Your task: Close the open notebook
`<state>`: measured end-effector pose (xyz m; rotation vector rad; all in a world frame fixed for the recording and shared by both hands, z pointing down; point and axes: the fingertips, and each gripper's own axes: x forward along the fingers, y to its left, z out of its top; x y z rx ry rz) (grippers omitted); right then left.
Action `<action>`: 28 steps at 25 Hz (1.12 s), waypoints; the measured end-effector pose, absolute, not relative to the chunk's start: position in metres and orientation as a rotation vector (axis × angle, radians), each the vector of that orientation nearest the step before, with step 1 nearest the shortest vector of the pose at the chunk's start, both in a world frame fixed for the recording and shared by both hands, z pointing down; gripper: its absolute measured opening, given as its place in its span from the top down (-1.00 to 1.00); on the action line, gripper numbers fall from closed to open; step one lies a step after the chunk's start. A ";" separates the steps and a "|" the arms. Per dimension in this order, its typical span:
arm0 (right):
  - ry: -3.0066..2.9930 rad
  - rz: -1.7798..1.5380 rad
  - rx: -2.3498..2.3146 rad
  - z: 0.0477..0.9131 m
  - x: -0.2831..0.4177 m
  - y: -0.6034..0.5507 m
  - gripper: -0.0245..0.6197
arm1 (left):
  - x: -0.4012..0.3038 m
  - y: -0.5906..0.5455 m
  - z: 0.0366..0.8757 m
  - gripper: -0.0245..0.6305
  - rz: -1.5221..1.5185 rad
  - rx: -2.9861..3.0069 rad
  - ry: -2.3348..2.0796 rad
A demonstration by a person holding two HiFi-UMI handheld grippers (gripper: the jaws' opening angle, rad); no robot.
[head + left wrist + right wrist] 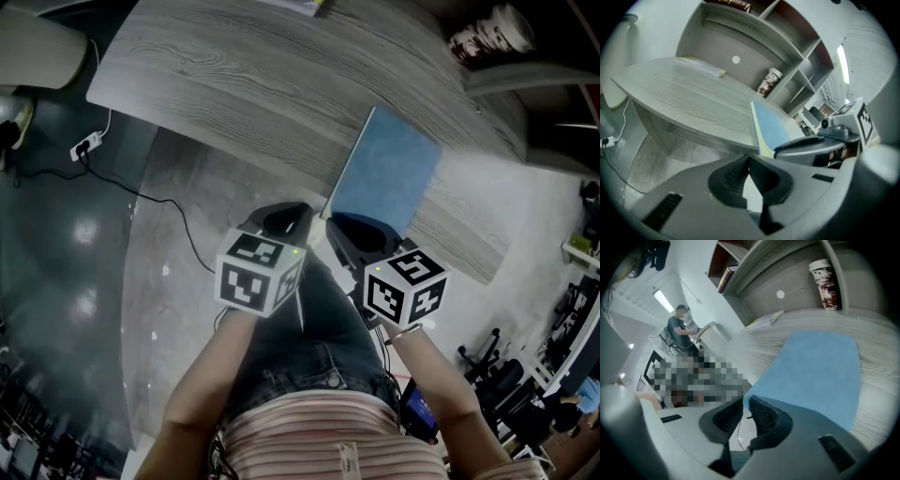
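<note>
Notebook (386, 178) looks shut. Right gripper (746, 400), jaws slightly apart at its corner, should retreat straight. Left gripper (749, 159) closed, empty.

A grey wood-grain desk (253, 66) with a rounded edge runs across the head view. At its back stands a matching shelf unit (754, 28) split into open compartments. A paper cup (825, 278) printed in brown stands upright on the desktop against the back panel. A small white round disc (780, 294) sits on that panel to the cup's left. A thin booklet (701, 66) with a yellow edge lies flat, well apart from the cup. A book (724, 280) leans in an upper compartment. On the glossy dark floor (75, 262) a white power strip (86, 145) lies beside the desk, a black cable (159, 202) trailing from it. Black office chairs (487, 352) stand far right. A person (679, 329) sits in the background under a ceiling light (663, 301).
</note>
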<state>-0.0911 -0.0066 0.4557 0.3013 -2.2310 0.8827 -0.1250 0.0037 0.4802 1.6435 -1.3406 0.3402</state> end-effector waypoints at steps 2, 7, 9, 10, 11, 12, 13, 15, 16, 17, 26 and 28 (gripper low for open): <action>-2.232 0.875 0.298 0.456 -0.091 -0.006 0.73 | -0.126 0.004 0.481 0.89 0.341 1.641 -1.340; -2.240 0.871 0.281 0.456 -0.092 -0.005 0.70 | -0.127 0.005 0.483 0.89 0.341 1.637 -1.339; -2.241 0.872 0.272 0.456 -0.093 -0.004 0.68 | -0.127 0.005 0.483 0.89 0.341 1.636 -1.338; -2.240 0.872 0.269 0.456 -0.093 -0.004 0.67 | -0.127 0.005 0.483 0.89 0.341 1.635 -1.337; -2.239 0.873 0.267 0.456 -0.093 -0.004 0.67 | -0.127 0.005 0.483 0.89 0.341 1.636 -1.336; -2.239 0.875 0.265 0.456 -0.093 -0.004 0.67 | -0.127 0.005 0.483 0.89 0.342 1.636 -1.336; -2.239 0.879 0.263 0.455 -0.093 -0.004 0.67 | -0.127 0.005 0.482 0.89 0.343 1.637 -1.335; -2.238 0.888 0.259 0.455 -0.093 -0.003 0.67 | -0.126 0.005 0.482 0.89 0.345 1.641 -1.333; -2.237 0.894 0.256 0.455 -0.092 -0.003 0.67 | -0.126 0.004 0.482 0.89 0.346 1.643 -1.333; -2.236 0.901 0.255 0.455 -0.092 -0.002 0.68 | -0.126 0.004 0.482 0.89 0.347 1.645 -1.333; -2.291 0.937 0.334 0.441 -0.086 -0.005 0.82 | -0.132 0.004 0.478 0.89 0.369 1.655 -1.332; -2.308 0.943 0.355 0.437 -0.085 -0.007 0.85 | -0.133 0.002 0.477 0.89 0.370 1.655 -1.333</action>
